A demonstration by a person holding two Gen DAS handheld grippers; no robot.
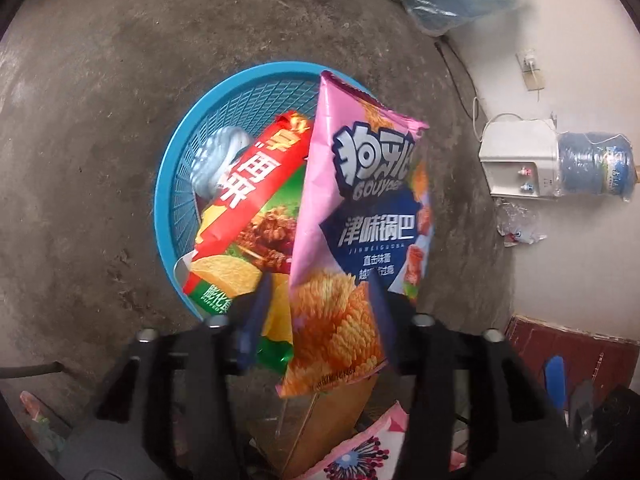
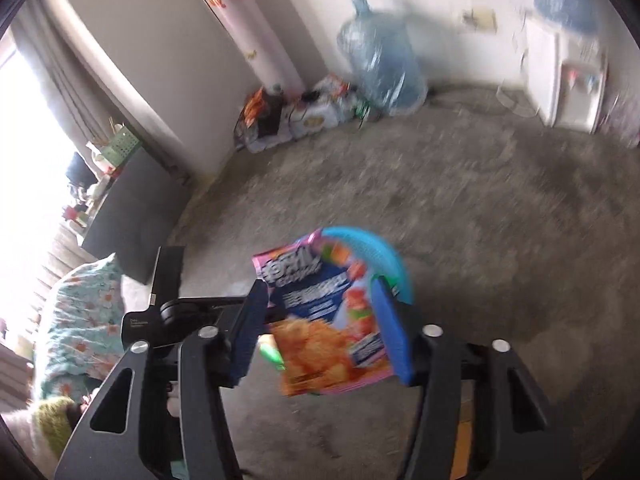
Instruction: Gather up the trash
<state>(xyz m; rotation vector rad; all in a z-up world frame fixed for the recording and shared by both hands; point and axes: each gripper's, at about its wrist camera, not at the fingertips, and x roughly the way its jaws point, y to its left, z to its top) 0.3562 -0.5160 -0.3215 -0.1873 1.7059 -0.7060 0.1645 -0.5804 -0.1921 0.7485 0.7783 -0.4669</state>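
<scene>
Left tongs stand spread above the blue basket on the floor; the pink snack bag hangs between the fingers unpinched, evidently released to fall in. A red chip bag already lies inside. Right tongs frame the same pink bag, jaws spread, without visible contact; the view is blurred.

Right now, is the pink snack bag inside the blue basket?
Out: pink snack bag sits between left gripper jaws, above the blue basket.
</scene>
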